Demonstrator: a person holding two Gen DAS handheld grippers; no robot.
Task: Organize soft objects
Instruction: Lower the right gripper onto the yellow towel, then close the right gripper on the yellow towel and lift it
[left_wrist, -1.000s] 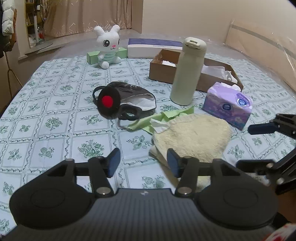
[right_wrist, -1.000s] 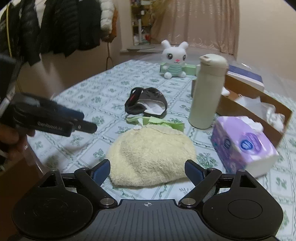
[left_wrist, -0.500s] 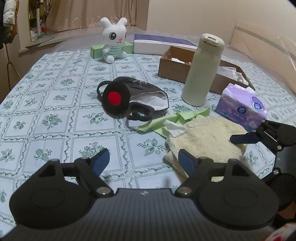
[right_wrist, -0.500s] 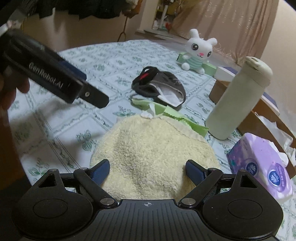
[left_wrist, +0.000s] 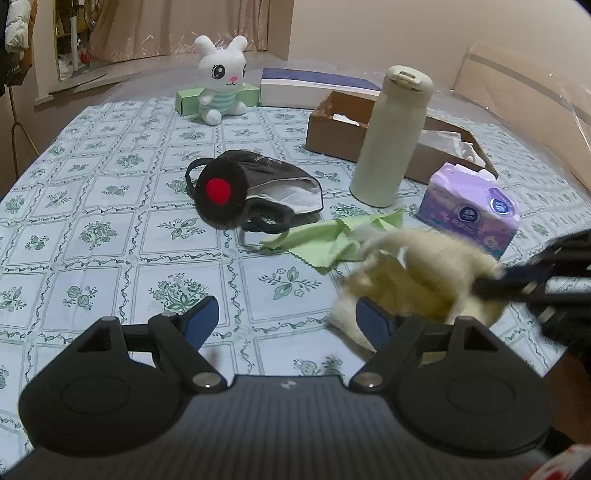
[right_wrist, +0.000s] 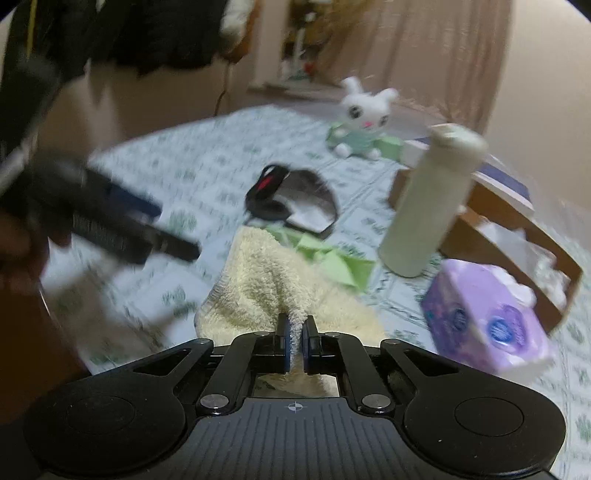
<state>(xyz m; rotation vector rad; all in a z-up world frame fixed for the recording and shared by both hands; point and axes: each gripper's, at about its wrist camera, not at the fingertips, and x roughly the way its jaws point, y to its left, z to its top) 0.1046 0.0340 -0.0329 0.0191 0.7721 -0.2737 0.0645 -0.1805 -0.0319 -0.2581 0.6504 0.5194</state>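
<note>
Here the right tongs (right_wrist: 294, 345) were pinched tight on a raised fold of the cream fleecy cloth (right_wrist: 266, 284), drawing it up into a ridge while the rest sagged onto the surface (left_wrist: 110, 206). The left tongs (left_wrist: 284, 323) stood wide apart and held nothing, low over the near edge just left of that cloth. The cloth lay at the near right of the surface, its far edge over a thin green cloth (left_wrist: 332, 236) with pinked, zigzag edges. It looked thick, shaggy and light, so it should drape and fold rather than keep a shape; a hem or bunched fold seemed the sound place to grip, since the pile would likely compress without slipping. Farther off lay a dark padded mask (left_wrist: 255, 192) with a red spot and looped straps, limp and flat. A plush rabbit (left_wrist: 219, 88) sat at the far side, rounded and squashy. The tall, smooth, rigid cream flask (left_wrist: 391, 136) stood near a crinkly-wrapped purple tissue pack (left_wrist: 469, 210) and an open cardboard box (left_wrist: 336, 129).
</note>
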